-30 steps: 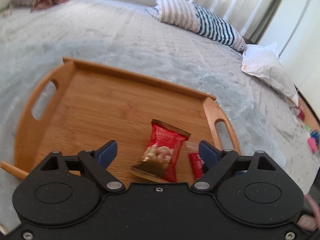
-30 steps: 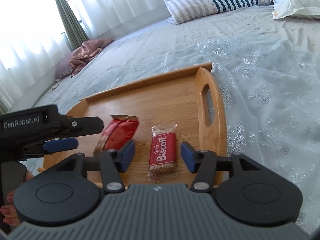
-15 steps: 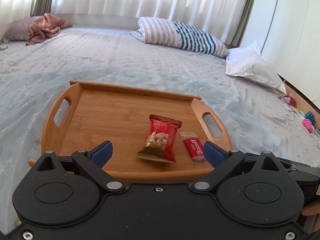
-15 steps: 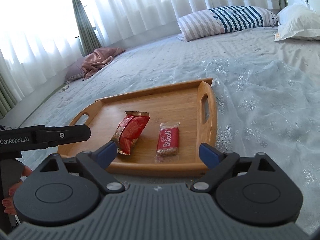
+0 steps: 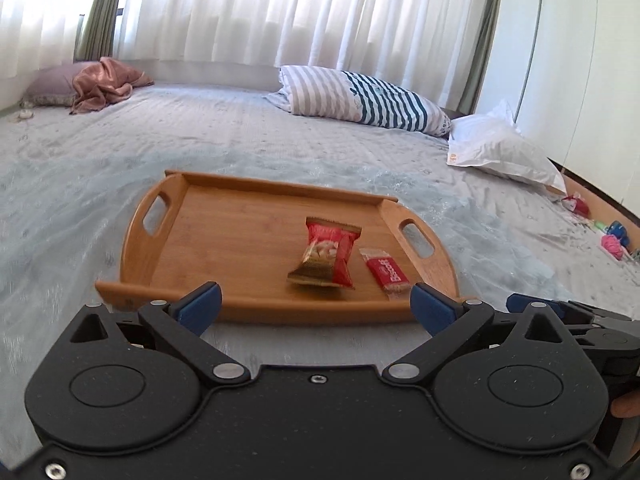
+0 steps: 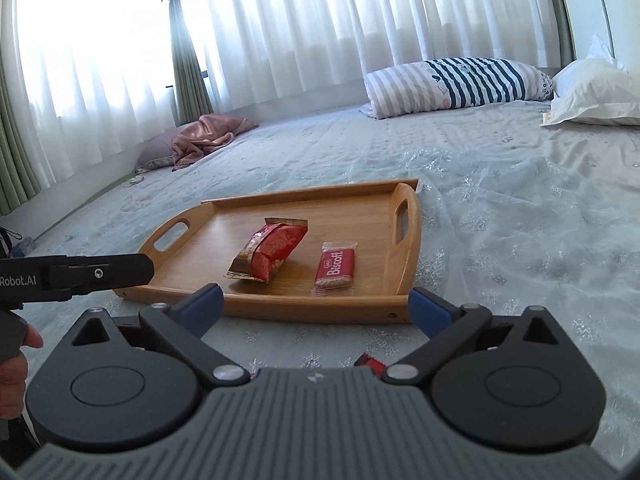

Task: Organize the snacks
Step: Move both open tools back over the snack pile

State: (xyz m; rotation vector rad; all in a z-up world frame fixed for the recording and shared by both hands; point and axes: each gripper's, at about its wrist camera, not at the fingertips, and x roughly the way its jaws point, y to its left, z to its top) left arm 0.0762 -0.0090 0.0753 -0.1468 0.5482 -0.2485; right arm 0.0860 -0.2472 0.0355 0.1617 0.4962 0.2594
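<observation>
A wooden tray (image 5: 224, 240) (image 6: 360, 216) lies on the bed. On it lie a red nut packet (image 5: 326, 254) (image 6: 272, 250) and, to its right, a red Biscoff biscuit pack (image 5: 386, 272) (image 6: 334, 268). My left gripper (image 5: 316, 306) is open and empty, just short of the tray's near edge. My right gripper (image 6: 316, 304) is open and empty, also short of the tray. A small red wrapper (image 6: 370, 362) shows on the bed under the right gripper, mostly hidden. The left gripper's body also shows in the right wrist view (image 6: 80, 276).
The tray sits on a pale blue bedspread (image 5: 80, 184). A striped pillow (image 5: 360, 100) and a white pillow (image 5: 500, 152) lie at the far side, a pink blanket (image 5: 108, 82) at the far left. Small toys (image 5: 608, 240) lie at the right edge.
Both grippers have pulled back and up from the tray and opened wider. The nut packet and the Biscoff pack stay where they lay on the tray.
</observation>
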